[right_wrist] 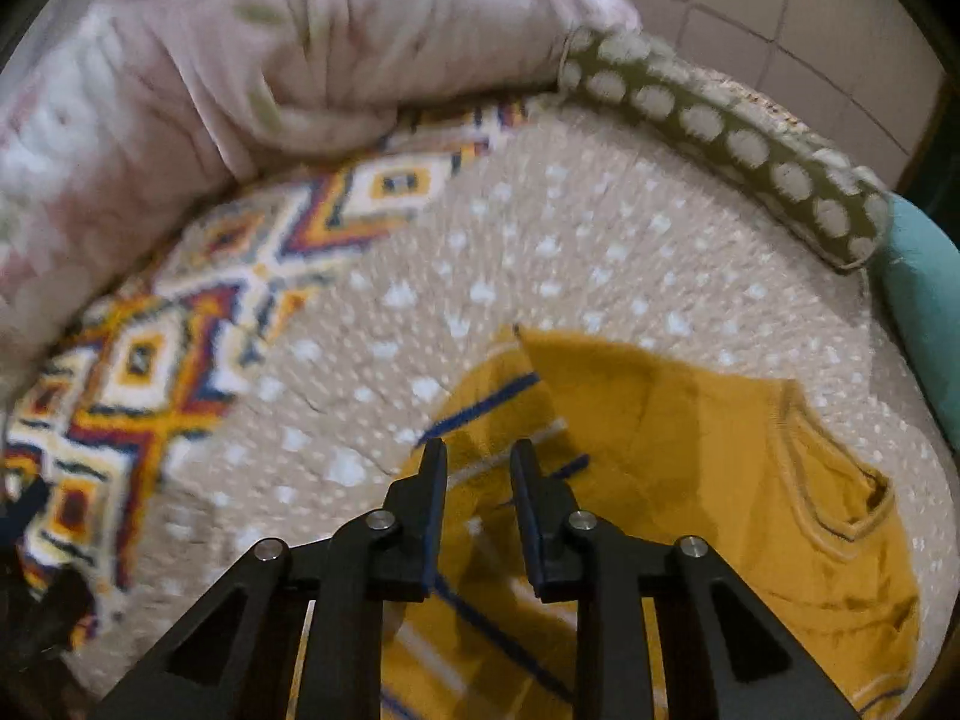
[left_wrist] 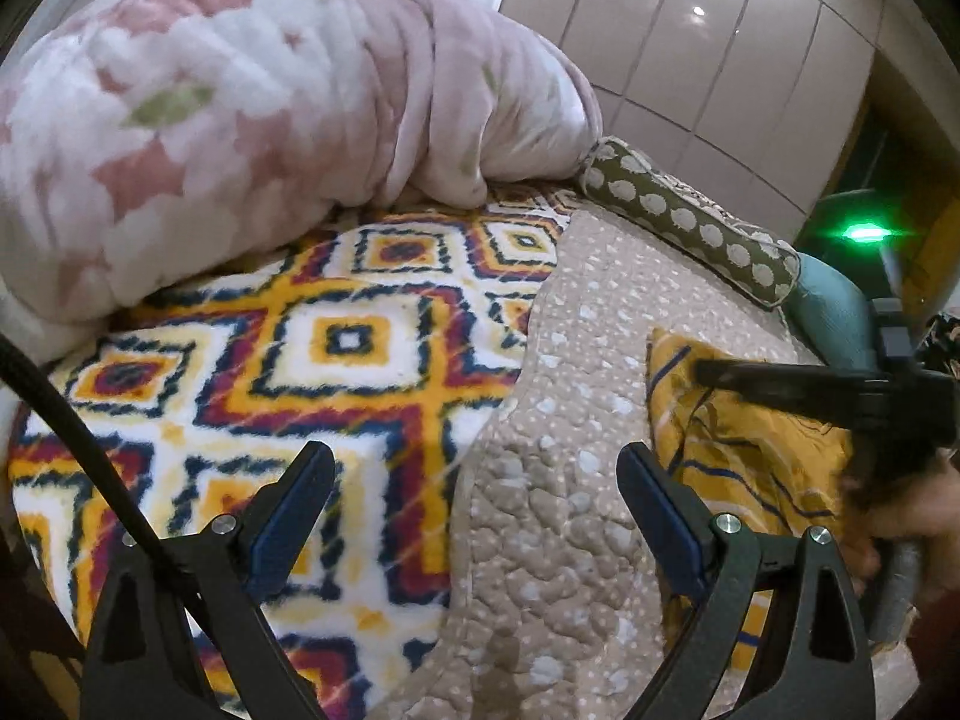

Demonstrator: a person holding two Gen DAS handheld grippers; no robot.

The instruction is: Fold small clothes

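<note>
The yellow shirt [right_wrist: 690, 432] lies partly folded on the bed's dotted quilt [right_wrist: 540, 228], soft, light and likely best pinched at a hem, under the empty, slightly parted right tongs [right_wrist: 477, 450]; left tongs [left_wrist: 477, 468] gape wide, empty.

- The quilt [right_wrist: 540, 228] covers the bed, spreading from the near edge to the far side.
- The patterned blanket [left_wrist: 270, 360] lies on the bed left of the quilt, its right edge tucked under the quilt's edge.
- The bundled duvet [left_wrist: 240, 108] sits at the far left, resting on the blanket's far part.
- The bolster [right_wrist: 720, 138] lies along the quilt's far right edge, its left end touching the duvet.
- A cushion [right_wrist: 924, 300] sits right of the bolster's right end.
- The small shirt [right_wrist: 690, 450] lies on the quilt, near right.
- Wardrobe doors [left_wrist: 690, 60] stand behind the bed.
</note>
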